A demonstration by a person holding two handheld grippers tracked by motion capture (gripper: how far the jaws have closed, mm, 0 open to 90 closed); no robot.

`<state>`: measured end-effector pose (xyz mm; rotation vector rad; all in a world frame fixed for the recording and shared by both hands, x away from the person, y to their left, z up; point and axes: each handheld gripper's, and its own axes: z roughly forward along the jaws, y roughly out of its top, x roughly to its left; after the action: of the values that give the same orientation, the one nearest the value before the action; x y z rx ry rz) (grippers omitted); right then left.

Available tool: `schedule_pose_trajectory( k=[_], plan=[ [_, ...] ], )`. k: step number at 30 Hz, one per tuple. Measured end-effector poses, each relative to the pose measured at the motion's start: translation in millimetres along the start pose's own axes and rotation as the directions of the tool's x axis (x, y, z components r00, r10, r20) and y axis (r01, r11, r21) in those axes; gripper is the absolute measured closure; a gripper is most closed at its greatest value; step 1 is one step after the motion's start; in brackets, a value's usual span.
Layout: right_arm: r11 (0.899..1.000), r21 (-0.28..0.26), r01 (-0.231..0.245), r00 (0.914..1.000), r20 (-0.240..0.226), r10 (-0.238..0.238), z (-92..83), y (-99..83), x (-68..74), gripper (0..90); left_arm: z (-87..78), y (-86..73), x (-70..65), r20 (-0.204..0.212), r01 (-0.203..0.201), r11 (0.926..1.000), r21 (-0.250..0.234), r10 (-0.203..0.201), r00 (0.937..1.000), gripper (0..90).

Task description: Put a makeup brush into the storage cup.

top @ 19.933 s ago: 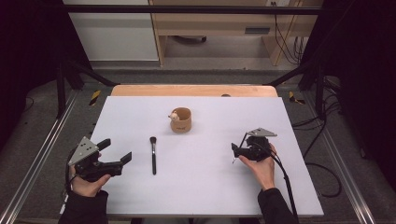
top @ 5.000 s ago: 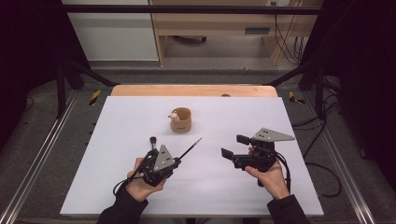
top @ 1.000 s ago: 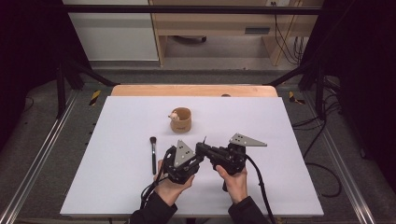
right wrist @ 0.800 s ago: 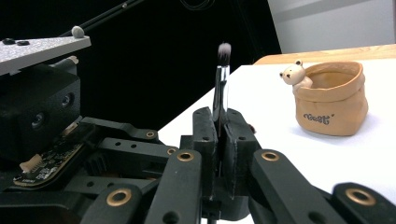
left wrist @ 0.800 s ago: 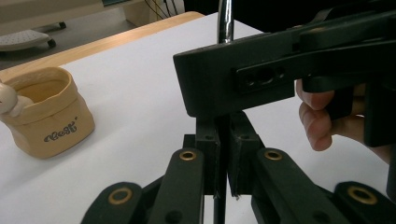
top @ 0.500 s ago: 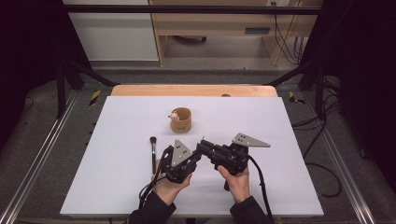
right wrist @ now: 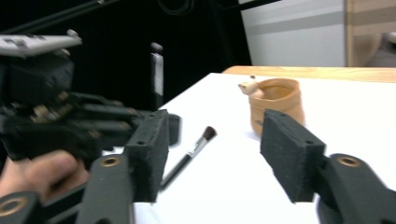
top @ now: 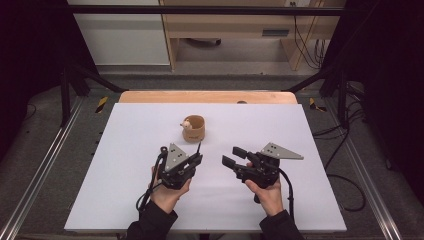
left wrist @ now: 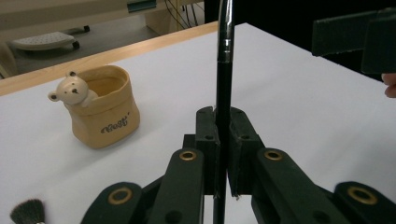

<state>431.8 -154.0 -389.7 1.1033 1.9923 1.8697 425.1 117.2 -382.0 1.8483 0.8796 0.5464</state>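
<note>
Two brushes, one cup (top: 194, 128): left hand-held gripper (top: 195, 161) clamps a brush (left wrist: 224, 79); right hand-held gripper (top: 234, 156) seemingly empty, just opening

Even overhead light falls on the white tabletop (top: 125, 200), bright against dark surroundings, with only faint soft shadows under the hands. The high view is slightly soft. In the right gripper view the other claw (right wrist: 154, 126) and hand are blurred; the cup (right wrist: 276, 103) looks soft.

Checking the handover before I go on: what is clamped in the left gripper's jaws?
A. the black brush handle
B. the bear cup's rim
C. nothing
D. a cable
A: in the left gripper view the left gripper is shut on the black brush handle.
</note>
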Motion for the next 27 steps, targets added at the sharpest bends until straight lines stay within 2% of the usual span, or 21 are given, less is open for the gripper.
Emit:
schedule_pose_trajectory(
  k=[2, 5, 11, 27],
  plan=[
    [1.000, -0.001, 0.002, 0.9999, 0.013, -0.002, -3.0, 0.2, -3.2, 36.9, -3.7, 2.1, 4.5, -0.007, 0.001, 0.9999, -0.011, -0.001, 1.0000, 84.1],
    [1.000, 0.003, 0.008, 0.9983, 0.058, -0.008, -12.2, 0.4, -11.5, 30.9, -8.9, 6.2, 10.9, 0.003, 0.010, 0.9995, -0.031, -0.010, 0.9999, 84.1],
    [0.998, 0.030, 0.048, 0.9899, 0.132, -0.052, -23.5, -1.8, -21.6, 23.3, -17.1, 19.3, 20.5, -0.021, -0.020, 0.9985, -0.052, 0.018, 0.9996, 84.0],
    [0.991, 0.091, 0.097, 0.9677, 0.224, -0.115, -44.4, -10.2, -36.4, 11.8, -21.7, 43.3, 38.8, -0.038, -0.042, 0.9960, -0.079, 0.039, 0.9985, 84.0]
  ],
)
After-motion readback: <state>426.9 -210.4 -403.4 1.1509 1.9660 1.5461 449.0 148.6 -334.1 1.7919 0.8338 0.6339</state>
